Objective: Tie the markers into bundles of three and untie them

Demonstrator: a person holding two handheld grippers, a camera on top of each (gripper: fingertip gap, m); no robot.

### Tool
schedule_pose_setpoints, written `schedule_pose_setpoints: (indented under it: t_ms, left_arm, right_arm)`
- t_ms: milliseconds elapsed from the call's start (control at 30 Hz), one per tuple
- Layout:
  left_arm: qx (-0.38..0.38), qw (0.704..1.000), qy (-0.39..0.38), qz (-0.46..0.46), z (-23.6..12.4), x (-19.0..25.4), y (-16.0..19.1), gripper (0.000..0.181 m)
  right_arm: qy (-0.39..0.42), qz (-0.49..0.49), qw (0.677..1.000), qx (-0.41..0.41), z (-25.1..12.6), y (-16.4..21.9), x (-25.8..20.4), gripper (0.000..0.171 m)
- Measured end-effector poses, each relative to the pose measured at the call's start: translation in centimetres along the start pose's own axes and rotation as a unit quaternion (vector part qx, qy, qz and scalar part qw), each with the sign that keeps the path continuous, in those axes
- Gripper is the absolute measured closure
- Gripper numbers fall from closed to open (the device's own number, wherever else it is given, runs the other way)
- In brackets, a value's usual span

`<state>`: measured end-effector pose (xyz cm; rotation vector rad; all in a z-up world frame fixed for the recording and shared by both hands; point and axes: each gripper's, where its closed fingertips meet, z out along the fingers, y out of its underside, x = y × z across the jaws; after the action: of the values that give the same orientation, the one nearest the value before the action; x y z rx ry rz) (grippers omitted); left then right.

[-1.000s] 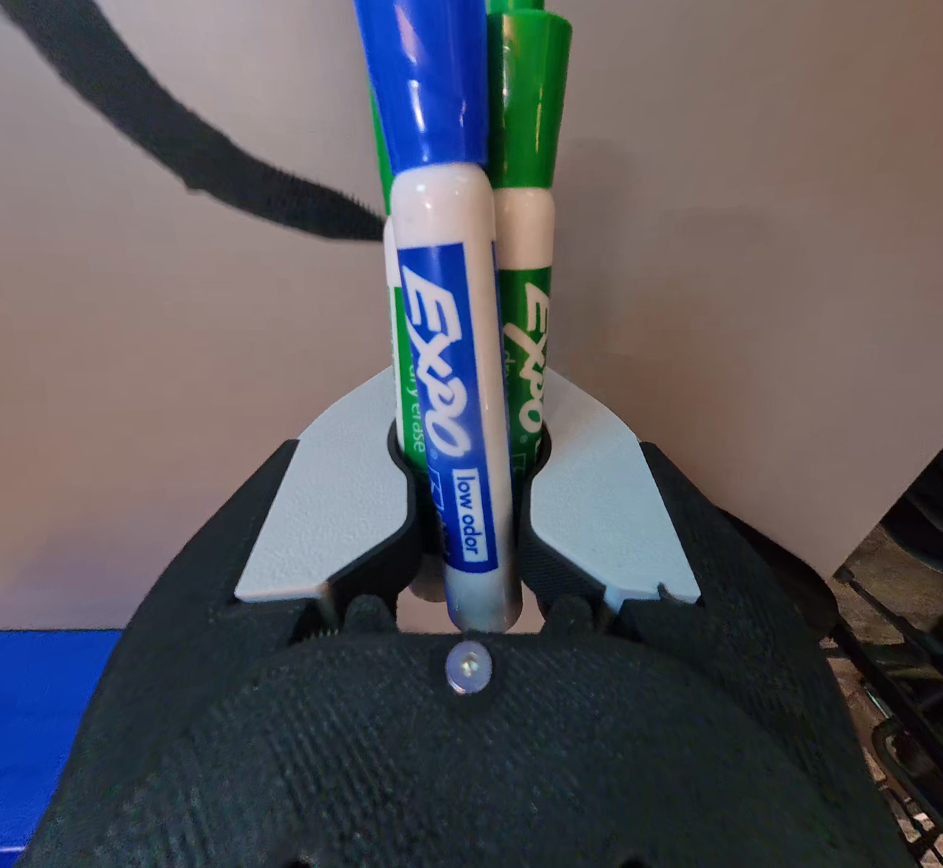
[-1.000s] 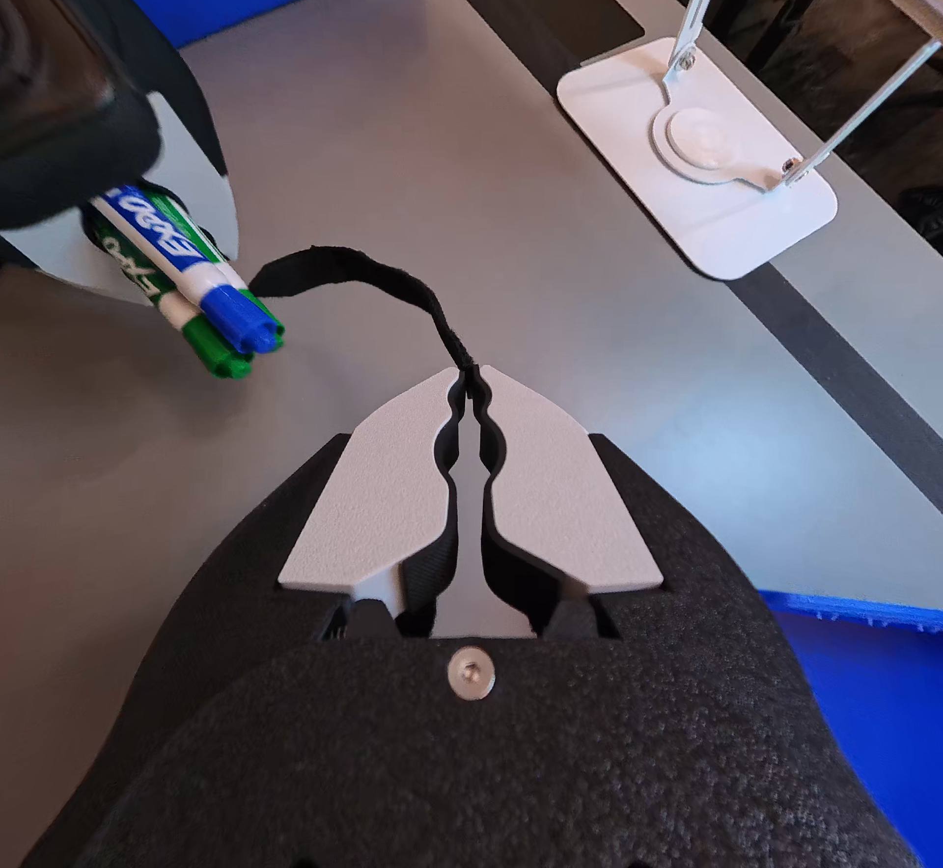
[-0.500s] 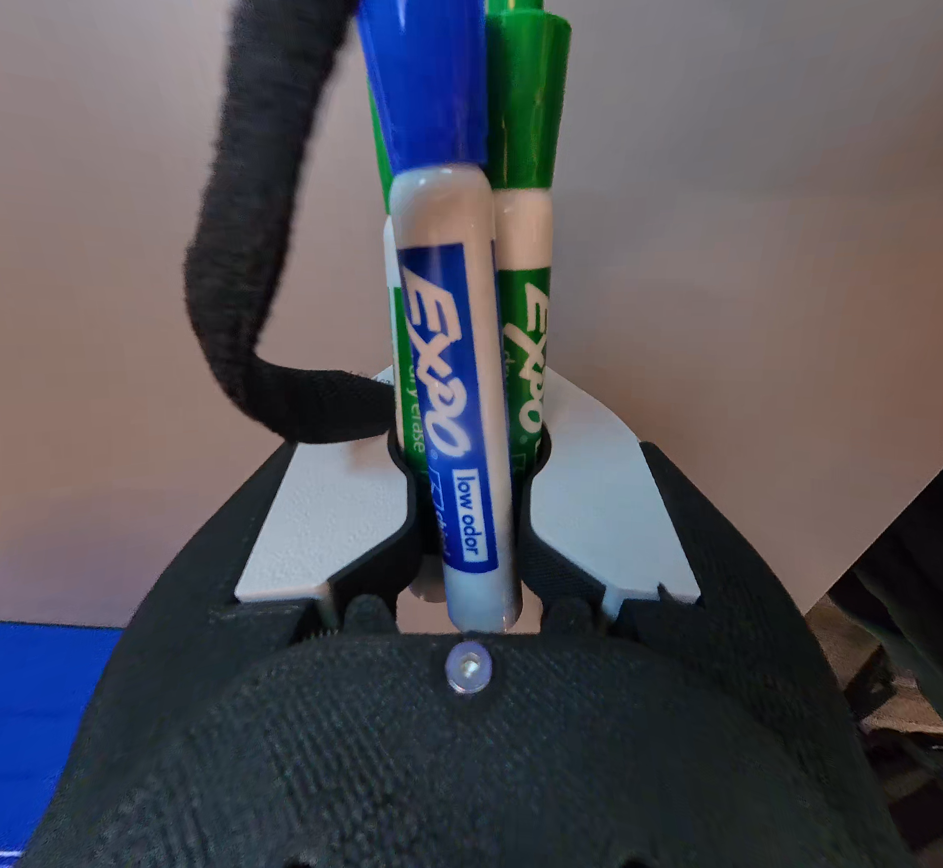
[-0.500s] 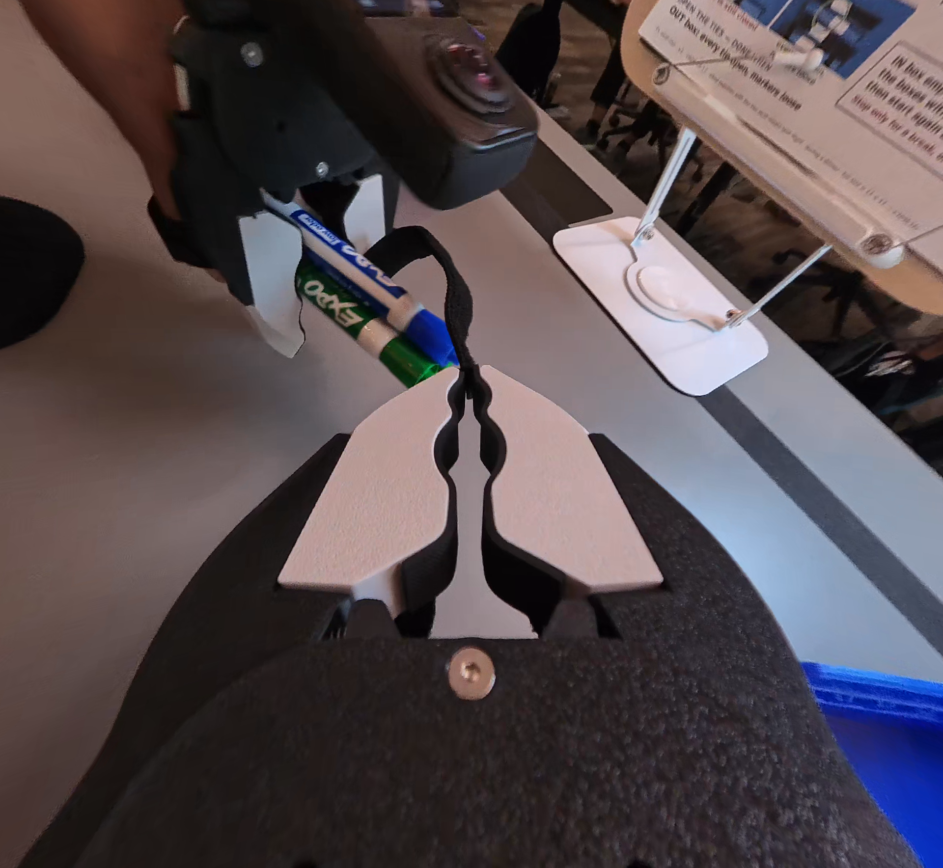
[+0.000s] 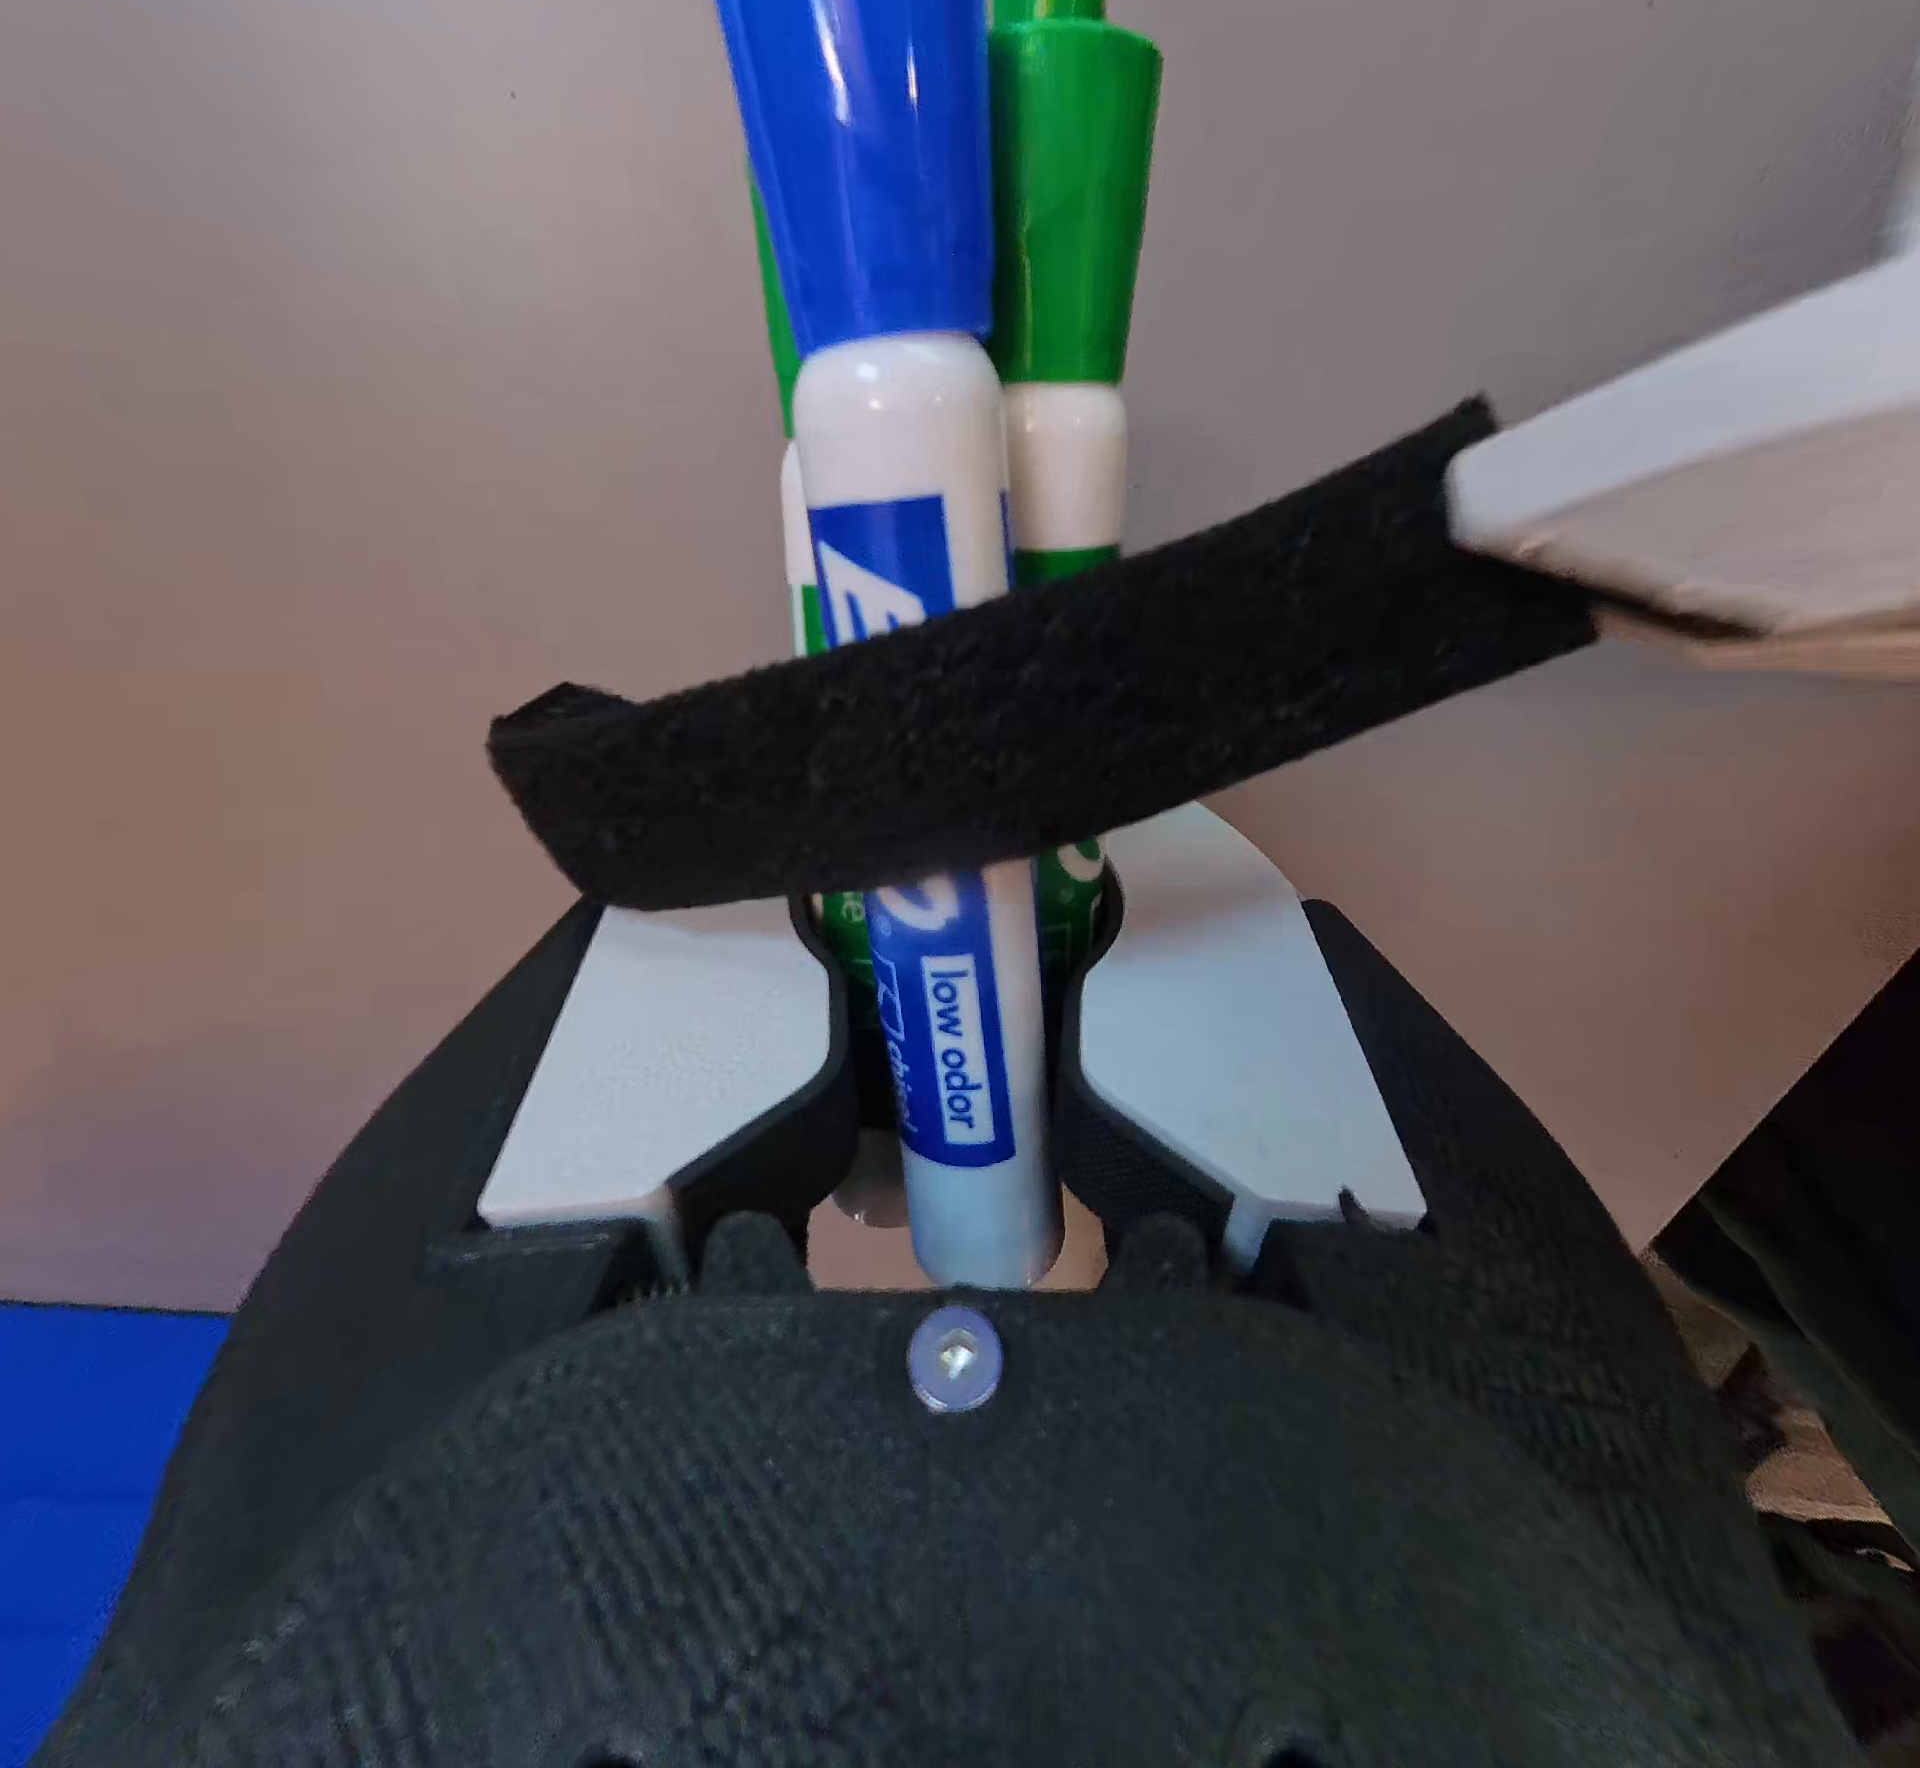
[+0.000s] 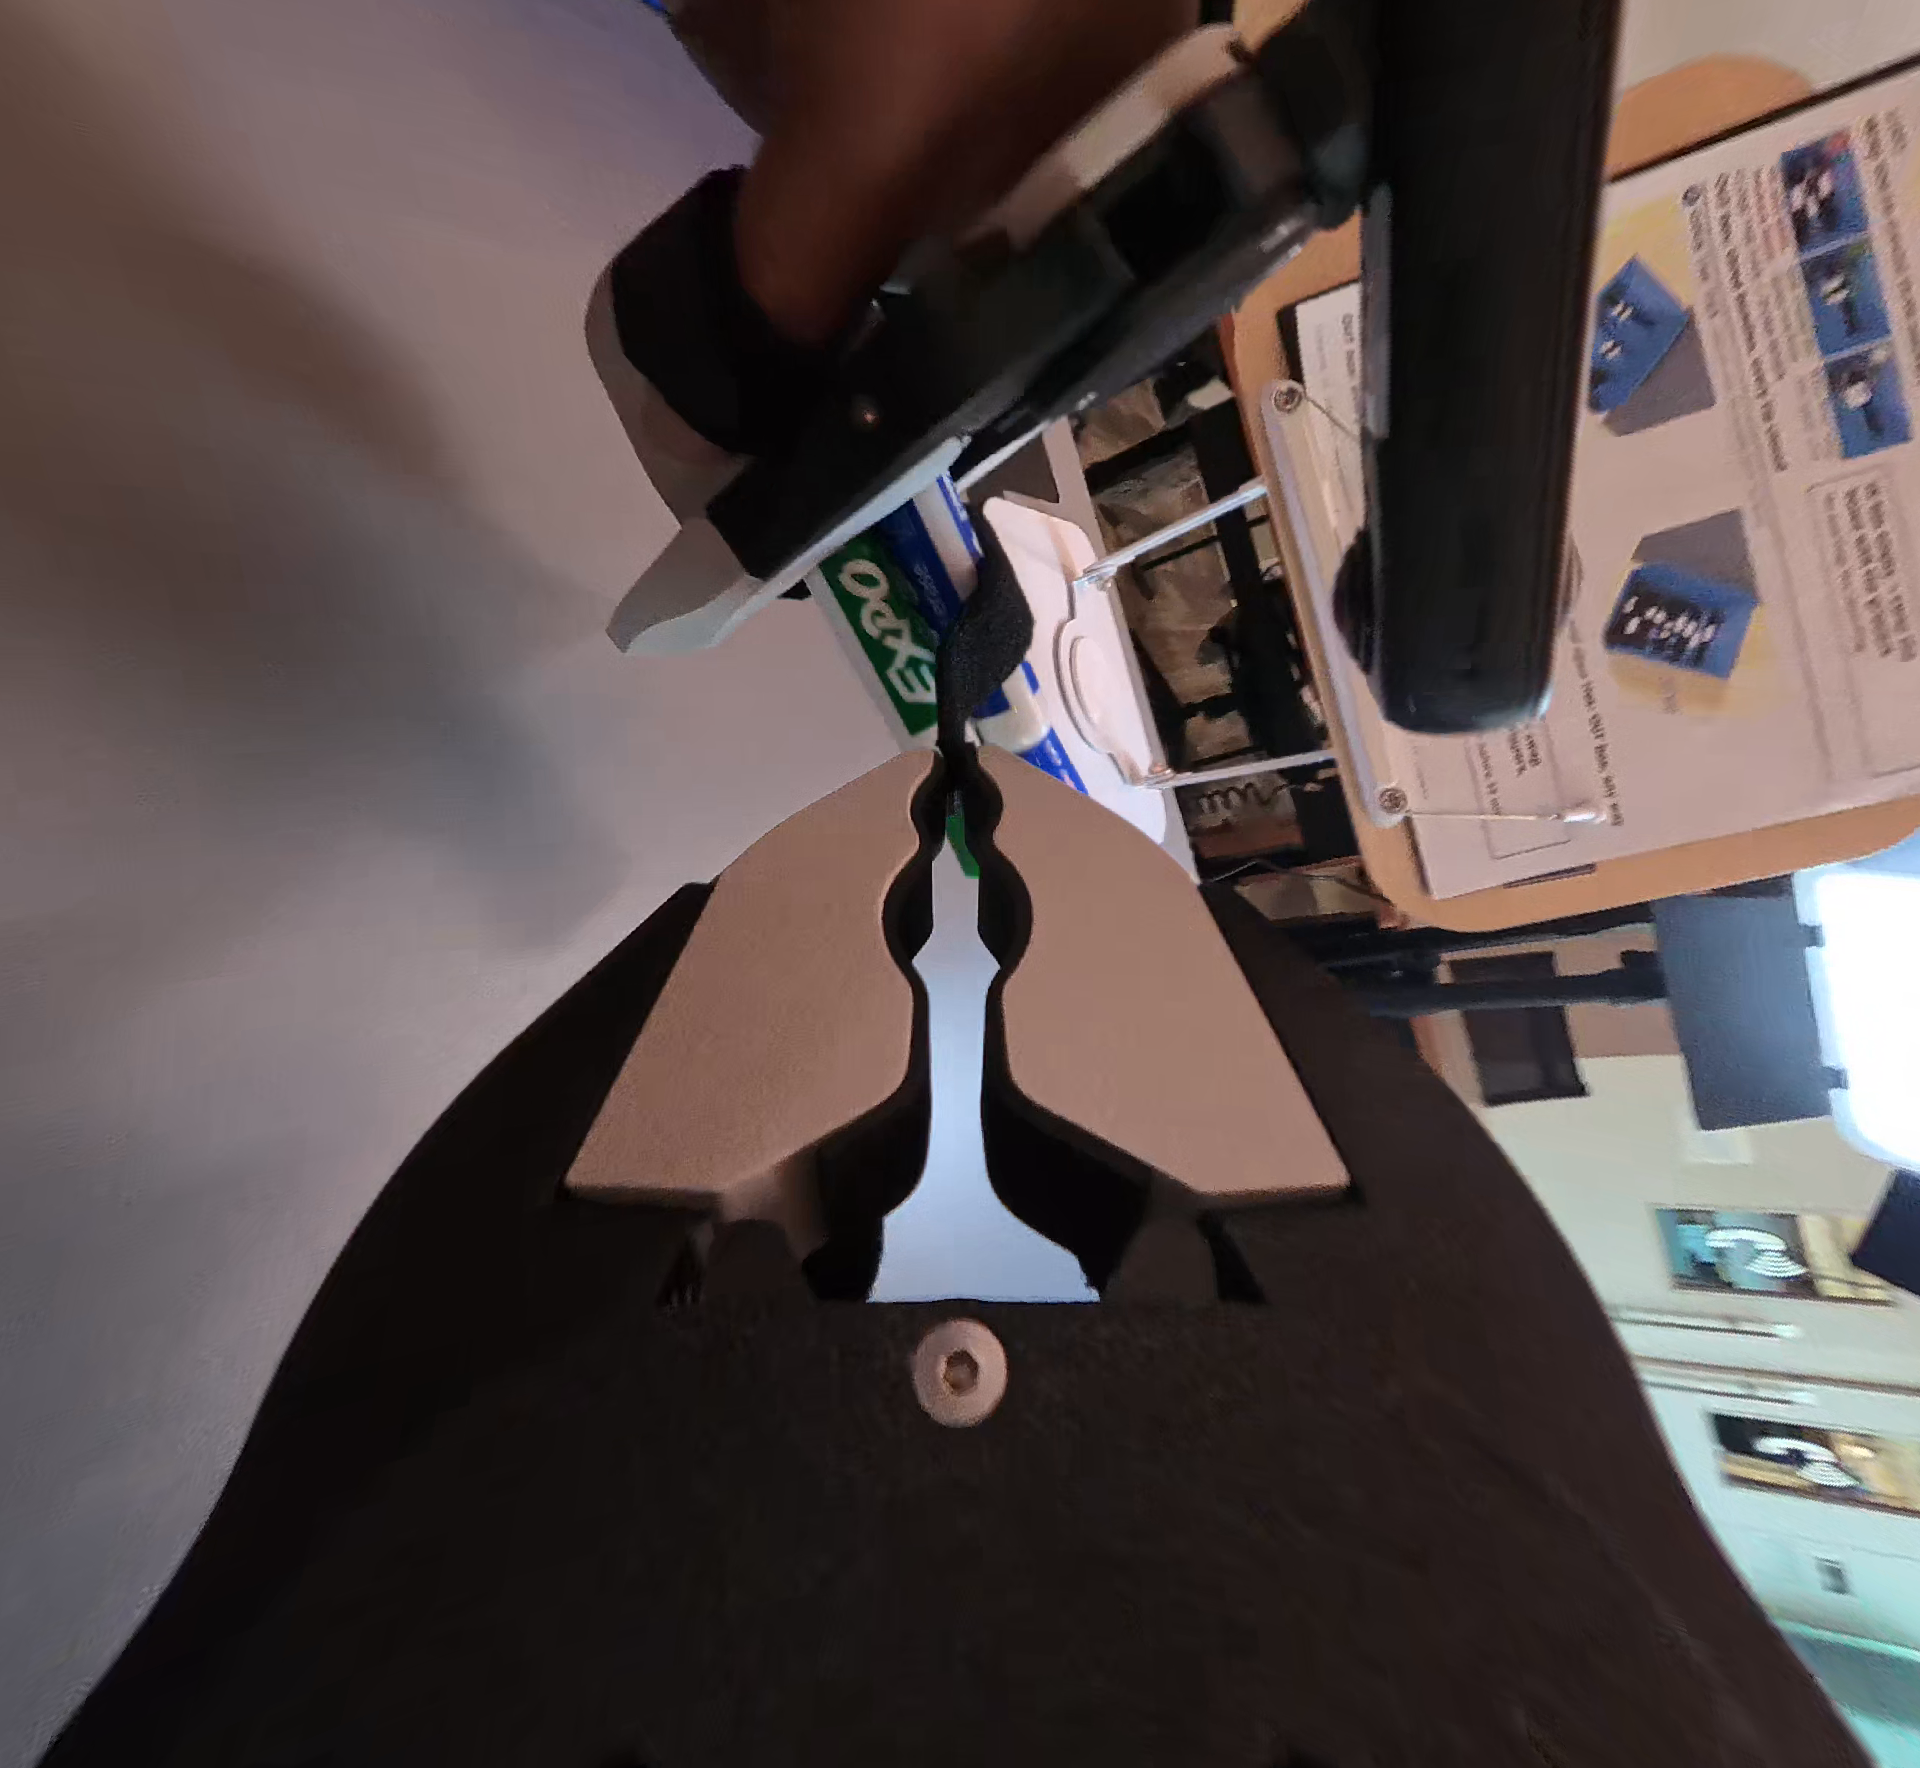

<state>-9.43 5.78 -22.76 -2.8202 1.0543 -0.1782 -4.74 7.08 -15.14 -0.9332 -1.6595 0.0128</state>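
Grey table behind | left gripper closed around three markers | right gripper pinching black strap, laid across markers

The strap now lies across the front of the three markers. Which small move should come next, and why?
Probably the right hand-held gripper should carry the black strap on around behind the markers. The strap only crosses their front, while the left hand-held gripper holds them.

Three markers stand side by side in the left claw, above the counter. A strap crosses before them, its right end in the right claw.
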Motion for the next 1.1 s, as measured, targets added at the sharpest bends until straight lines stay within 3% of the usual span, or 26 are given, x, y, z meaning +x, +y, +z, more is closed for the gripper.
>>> schedule_pose_setpoints:
  t_ms: [267, 767, 933, 1100]
  left_arm:
    - [0.011, 1.000, -0.014, 0.018, -0.5, 0.2, -0.3, 0.139]
    - [0.055, 0.994, -0.063, 0.066, -2.0, 0.3, -1.0, 0.138]
    - [0.061, 0.992, -0.076, 0.074, -2.3, 0.3, -1.1, 0.139]
    - [0.063, 0.991, -0.082, 0.083, -2.4, 0.4, -1.1, 0.138]
  right_arm:
    - [0.026, -0.070, 0.997, 0.024, -0.4, -1.9, -0.8, 0.166]
    - [-0.030, -0.065, 0.990, 0.124, -2.1, -4.0, -2.7, 0.155]
    - [-0.068, -0.005, 0.984, 0.162, -3.4, -4.4, -2.6, 0.155]
    - [-0.108, 0.153, 0.956, 0.226, -5.4, -4.2, 1.0, 0.154]
